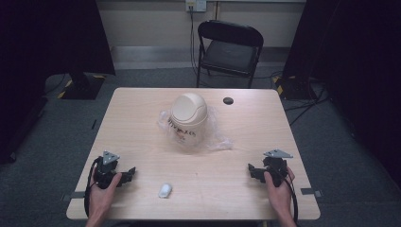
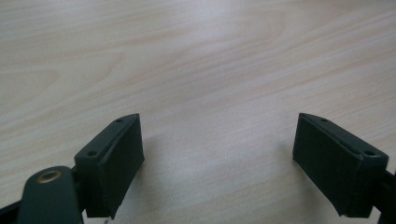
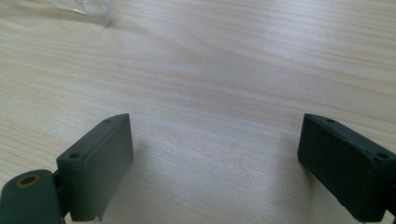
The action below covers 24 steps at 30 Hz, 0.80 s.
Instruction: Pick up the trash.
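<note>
A small cream bin with a domed swing lid stands in the middle of the wooden table, on a clear plastic bag. A small white crumpled object lies near the front edge. My left gripper rests at the front left, held by a hand, jaws wide apart over bare wood. At the front right sits my right gripper, open too, with nothing between its jaws. A corner of the plastic bag shows at the top left of the right gripper view.
A black round cap or grommet sits at the table's far right. A black folding chair stands behind the table. Dark curtains hang on both sides, and cables run over the grey floor.
</note>
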### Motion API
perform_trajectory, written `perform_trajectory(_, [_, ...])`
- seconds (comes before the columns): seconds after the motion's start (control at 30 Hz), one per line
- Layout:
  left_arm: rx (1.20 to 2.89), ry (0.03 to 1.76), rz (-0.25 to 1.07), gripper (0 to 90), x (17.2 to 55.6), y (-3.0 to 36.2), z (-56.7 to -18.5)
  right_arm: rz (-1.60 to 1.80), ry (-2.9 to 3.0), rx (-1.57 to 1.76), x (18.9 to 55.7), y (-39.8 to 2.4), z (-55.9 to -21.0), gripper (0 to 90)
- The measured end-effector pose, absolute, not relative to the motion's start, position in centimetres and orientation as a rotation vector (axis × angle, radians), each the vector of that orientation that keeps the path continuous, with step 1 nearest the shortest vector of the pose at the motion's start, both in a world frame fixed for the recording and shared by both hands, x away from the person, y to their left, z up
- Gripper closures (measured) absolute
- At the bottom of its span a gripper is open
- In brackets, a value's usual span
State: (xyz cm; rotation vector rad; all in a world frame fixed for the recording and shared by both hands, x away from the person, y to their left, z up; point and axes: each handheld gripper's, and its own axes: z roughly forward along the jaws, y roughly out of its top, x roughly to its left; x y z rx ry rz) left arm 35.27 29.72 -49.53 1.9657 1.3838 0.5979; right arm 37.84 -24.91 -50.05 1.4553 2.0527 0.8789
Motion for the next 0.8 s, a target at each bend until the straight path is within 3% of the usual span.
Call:
perform_trajectory(0.3, [1.86,1.329,0.554,17.3,36.1,29.5,-47.4,0.879,2.053,1.455,37.8,-24.9,-50.0,9.6])
perform_trajectory(0.8, [1.913,1.152,0.479,17.6,38.2,25.1,-44.7,0.879,2.053,1.455,37.8,-24.9,-50.0,9.6])
